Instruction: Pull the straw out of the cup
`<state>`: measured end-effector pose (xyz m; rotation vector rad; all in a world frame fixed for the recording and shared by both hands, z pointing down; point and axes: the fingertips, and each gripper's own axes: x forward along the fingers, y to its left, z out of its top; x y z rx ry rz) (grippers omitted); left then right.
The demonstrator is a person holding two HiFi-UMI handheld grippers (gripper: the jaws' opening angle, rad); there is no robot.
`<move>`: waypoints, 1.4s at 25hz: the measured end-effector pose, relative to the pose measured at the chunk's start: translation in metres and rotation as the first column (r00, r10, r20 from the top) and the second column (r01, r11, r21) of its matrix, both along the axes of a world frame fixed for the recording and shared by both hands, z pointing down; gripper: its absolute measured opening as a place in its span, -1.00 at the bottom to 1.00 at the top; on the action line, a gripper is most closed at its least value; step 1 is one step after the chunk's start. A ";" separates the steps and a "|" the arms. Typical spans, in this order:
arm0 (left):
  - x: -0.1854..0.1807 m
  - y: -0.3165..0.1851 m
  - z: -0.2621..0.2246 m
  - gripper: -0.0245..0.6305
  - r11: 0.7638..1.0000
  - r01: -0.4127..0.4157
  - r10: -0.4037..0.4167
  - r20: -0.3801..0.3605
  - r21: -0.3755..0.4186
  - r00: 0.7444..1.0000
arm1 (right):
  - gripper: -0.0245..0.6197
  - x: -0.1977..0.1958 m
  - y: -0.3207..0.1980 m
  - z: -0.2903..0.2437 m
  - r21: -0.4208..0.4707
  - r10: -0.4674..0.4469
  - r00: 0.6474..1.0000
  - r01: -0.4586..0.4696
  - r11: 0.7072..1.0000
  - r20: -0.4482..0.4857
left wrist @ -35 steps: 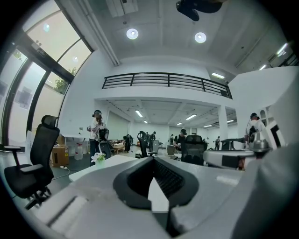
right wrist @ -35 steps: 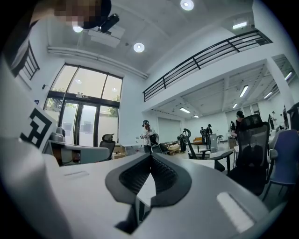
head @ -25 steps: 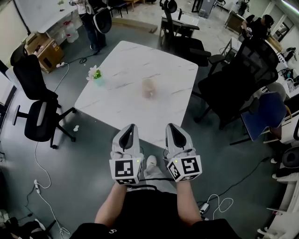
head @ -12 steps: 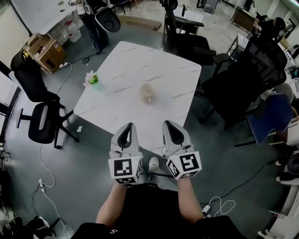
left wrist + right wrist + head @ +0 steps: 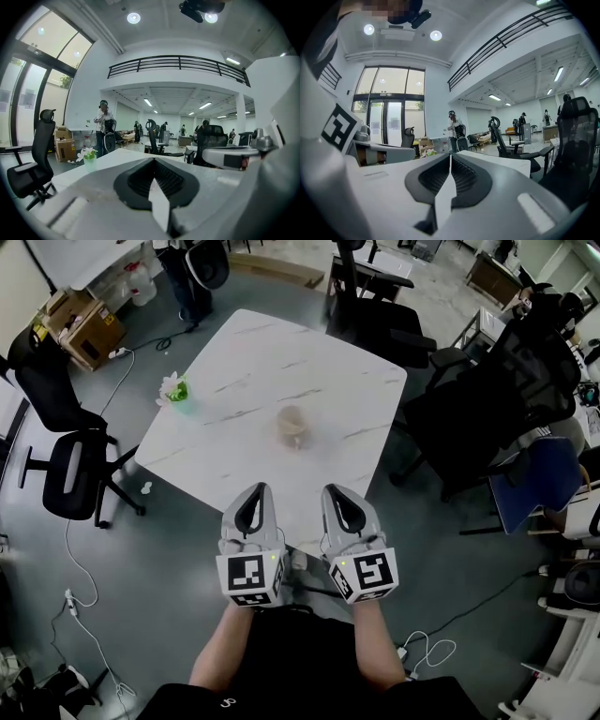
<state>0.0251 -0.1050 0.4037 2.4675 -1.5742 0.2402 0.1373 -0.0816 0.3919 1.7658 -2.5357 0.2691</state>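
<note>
A beige cup (image 5: 292, 426) stands near the middle of the white marble table (image 5: 234, 456); the straw is too small to make out. Both grippers hover side by side over the table's near edge, short of the cup. My left gripper (image 5: 255, 491) is shut and empty, its tips (image 5: 153, 159) meeting. My right gripper (image 5: 335, 493) has just been opening by a crack, though its tips (image 5: 450, 155) still look together with nothing between them. The jaws hide the cup in both gripper views.
A small green pot of white flowers (image 5: 174, 388) sits at the table's left corner. Black office chairs stand at the left (image 5: 70, 474), right (image 5: 487, 418) and far side (image 5: 375, 315). A cardboard box (image 5: 80, 329), a standing person (image 5: 192, 277) and floor cables (image 5: 80, 587) lie beyond.
Both grippers have moved forward together toward the table, so its near edge and the cup sit closer to the jaw tips. Nothing was taken hold of.
</note>
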 end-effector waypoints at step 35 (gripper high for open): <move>-0.023 -0.103 0.081 -0.92 0.986 0.001 -0.002 -0.005 -0.166 1.000 | -0.73 -0.065 -0.133 0.086 -0.186 -0.195 0.938 0.144 0.972 -0.288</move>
